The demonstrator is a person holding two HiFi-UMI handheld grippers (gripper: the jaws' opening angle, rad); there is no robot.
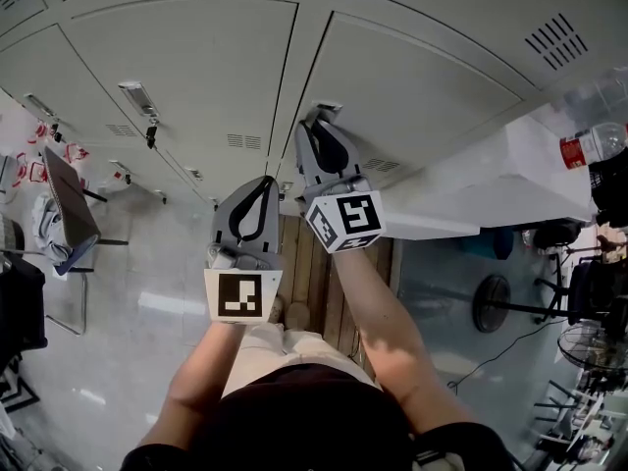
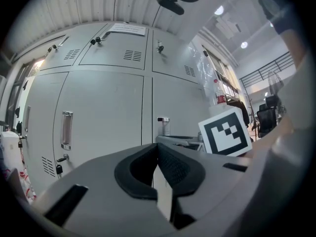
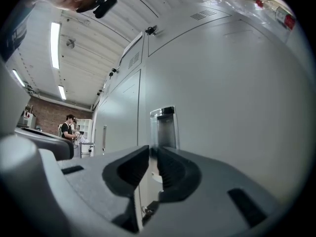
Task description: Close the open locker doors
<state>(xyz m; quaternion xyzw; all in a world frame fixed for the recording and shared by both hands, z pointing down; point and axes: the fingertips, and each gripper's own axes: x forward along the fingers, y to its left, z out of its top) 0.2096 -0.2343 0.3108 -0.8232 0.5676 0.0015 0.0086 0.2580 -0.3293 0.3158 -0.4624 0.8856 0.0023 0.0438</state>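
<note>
A wall of grey lockers (image 1: 412,77) fills the far side of the head view, and the doors nearest me look flush. My right gripper (image 1: 322,124) is stretched out to a chrome pull handle (image 1: 329,109) on one door. In the right gripper view that handle (image 3: 164,127) rises just past the tips of my right gripper (image 3: 153,149). Only a narrow gap parts its jaws, and I see nothing pressed between the pads. My left gripper (image 1: 267,180) hangs back from the lockers. In its own view my left gripper (image 2: 158,147) has its tips together and holds nothing.
A white table (image 1: 491,194) with a bottle (image 1: 589,145) stands at the right, with a fan (image 1: 589,346) beyond it. A dark panel (image 1: 69,199) juts out at the far left by red key tags. Another door's handle (image 2: 66,130) has a key (image 2: 58,168) below it. A person (image 3: 69,127) stands far off.
</note>
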